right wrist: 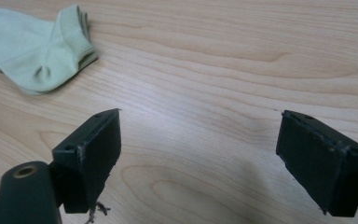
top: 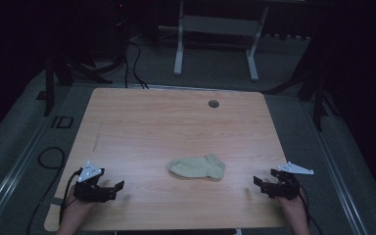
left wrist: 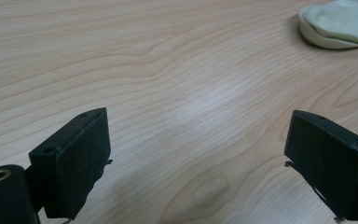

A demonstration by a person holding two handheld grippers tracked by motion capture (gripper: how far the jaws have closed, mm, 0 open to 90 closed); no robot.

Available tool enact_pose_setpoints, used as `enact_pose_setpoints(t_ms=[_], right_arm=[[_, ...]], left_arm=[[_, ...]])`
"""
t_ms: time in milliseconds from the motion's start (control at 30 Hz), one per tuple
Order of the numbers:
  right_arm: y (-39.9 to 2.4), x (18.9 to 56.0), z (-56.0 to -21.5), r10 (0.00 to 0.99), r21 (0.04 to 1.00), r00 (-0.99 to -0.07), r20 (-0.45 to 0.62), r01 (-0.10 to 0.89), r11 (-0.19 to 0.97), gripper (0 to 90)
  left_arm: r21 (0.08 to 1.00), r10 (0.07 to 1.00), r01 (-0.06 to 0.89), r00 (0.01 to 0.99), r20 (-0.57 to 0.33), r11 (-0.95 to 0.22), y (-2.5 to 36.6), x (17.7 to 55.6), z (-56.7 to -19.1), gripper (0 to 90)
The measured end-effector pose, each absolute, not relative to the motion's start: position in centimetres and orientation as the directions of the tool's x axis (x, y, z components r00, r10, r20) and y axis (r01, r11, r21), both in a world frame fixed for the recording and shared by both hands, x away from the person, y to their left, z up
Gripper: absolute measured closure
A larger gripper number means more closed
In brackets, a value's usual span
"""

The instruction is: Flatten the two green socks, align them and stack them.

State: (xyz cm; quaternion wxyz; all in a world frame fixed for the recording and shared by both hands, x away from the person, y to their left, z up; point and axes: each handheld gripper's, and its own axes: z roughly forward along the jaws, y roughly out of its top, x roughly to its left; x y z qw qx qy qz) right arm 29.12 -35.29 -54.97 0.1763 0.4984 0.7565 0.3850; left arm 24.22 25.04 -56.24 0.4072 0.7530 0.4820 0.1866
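A pale green ankle sock (top: 197, 167) lies flat on the wooden table (top: 176, 122), near the front middle. My left gripper (top: 118, 187) rests near the table's front left corner, open, pointing right toward the sock, with nothing between its fingers. My right gripper (top: 259, 184) sits near the front right corner, open and empty, pointing left. In the left gripper view the sock's toe end (left wrist: 338, 25) lies at the top right, well beyond the jaws. The right gripper view has the sock's cuff end (right wrist: 37, 46) at the top left, also apart from the jaws.
A round cable hole (top: 213, 103) sits near the table's far edge. Beyond the table stand a white desk frame (top: 215, 39) and dark stands, with cables (top: 49, 156) on the grey floor. Bare wood surrounds the sock.
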Motion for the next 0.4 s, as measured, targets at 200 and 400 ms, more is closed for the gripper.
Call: enact_pose_setpoints(t_ms=[200,400], right_arm=[[-36.11,28.95,-55.4,0.906,0.775,-0.404,0.125,0.61,0.165,13.9],[-36.34,29.08,-55.7,0.911,0.771,-0.393,0.12,0.615,0.163,13.9]], left_arm=[[0.814,0.886,0.552,0.451,-0.106,-0.184,25.51,23.62,-56.62,7.1],[0.815,0.887,0.547,0.452,-0.094,-0.192,25.4,23.6,-56.62,7.1]])
